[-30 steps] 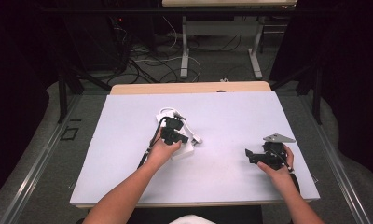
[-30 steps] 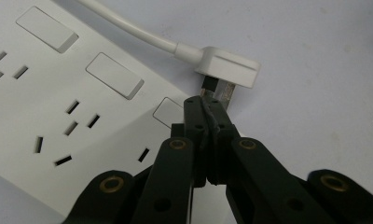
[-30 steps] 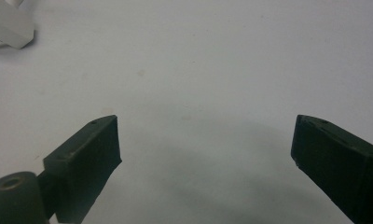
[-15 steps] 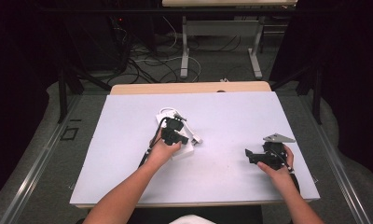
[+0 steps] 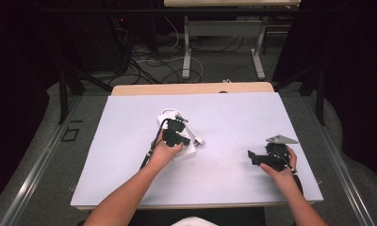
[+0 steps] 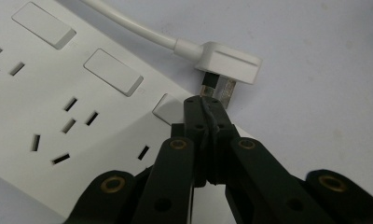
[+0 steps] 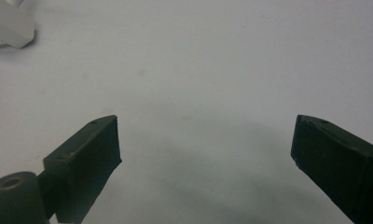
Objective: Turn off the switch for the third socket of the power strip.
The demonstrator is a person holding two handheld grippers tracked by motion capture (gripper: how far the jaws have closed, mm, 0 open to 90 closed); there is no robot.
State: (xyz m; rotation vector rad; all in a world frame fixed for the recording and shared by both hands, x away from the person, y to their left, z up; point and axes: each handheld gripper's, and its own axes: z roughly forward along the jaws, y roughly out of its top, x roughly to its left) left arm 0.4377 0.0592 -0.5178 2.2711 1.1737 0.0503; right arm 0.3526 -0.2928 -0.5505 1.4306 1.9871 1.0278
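Observation:
A white power strip [image 6: 44, 116] with several sockets and rocker switches lies on the white table [image 5: 130, 141]. My left gripper [image 6: 207, 105] is shut with nothing between its jaws. Its tips sit over the strip's edge beside a rocker switch [image 6: 168, 108], just short of the metal pins of a white plug [image 6: 226, 65] lying on the table. In the high view my left gripper [image 5: 185, 140] hovers over the strip [image 5: 186, 153], with the plug [image 5: 198, 140] to its right. My right gripper [image 7: 205, 140] is open above bare table, far right in the high view [image 5: 250, 157].
The plug's white cable [image 6: 138, 28] curves away past the strip, and a coil of it [image 5: 167, 114] lies behind the strip. A corner of the plug [image 7: 7, 25] shows at the top left of the right gripper view. Table legs and cables stand beyond the far edge.

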